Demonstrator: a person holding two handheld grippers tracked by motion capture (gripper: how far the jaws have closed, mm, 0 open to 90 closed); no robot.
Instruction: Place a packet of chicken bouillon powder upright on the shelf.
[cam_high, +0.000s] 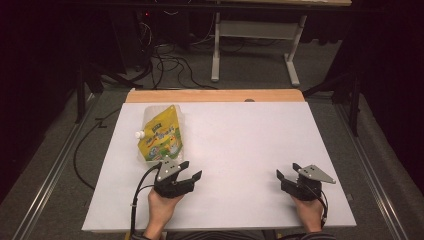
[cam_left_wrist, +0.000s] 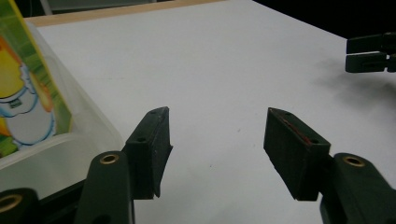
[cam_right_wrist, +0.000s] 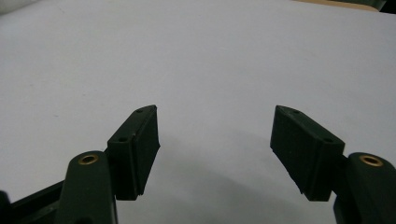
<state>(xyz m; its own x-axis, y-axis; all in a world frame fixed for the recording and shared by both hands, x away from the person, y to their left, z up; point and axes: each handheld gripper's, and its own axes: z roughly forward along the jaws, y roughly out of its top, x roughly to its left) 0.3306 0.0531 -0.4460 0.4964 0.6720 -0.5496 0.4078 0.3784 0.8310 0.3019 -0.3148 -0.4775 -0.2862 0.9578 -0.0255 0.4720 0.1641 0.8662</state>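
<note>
Nearest the high camera, at the bottom edge, the person's two hands come in, cut off at the forearm. The left hand (cam_high: 161, 206) holds the left gripper (cam_high: 189, 171), its jaws spread apart with nothing between them, low over the white table (cam_high: 240, 150). Just beyond and to the left of it lies a pouch (cam_high: 161, 136), yellow and green with a white spout on its left side; the printing on it is too small to read. In the left gripper view the pouch (cam_left_wrist: 28, 102) is cut off at the frame's left edge, showing part of a cartoon figure and a clear border, just beside the left jaw. Well apart to the right, the right hand (cam_high: 310, 212) holds the right gripper (cam_high: 287, 170), likewise released and empty over bare table.
</note>
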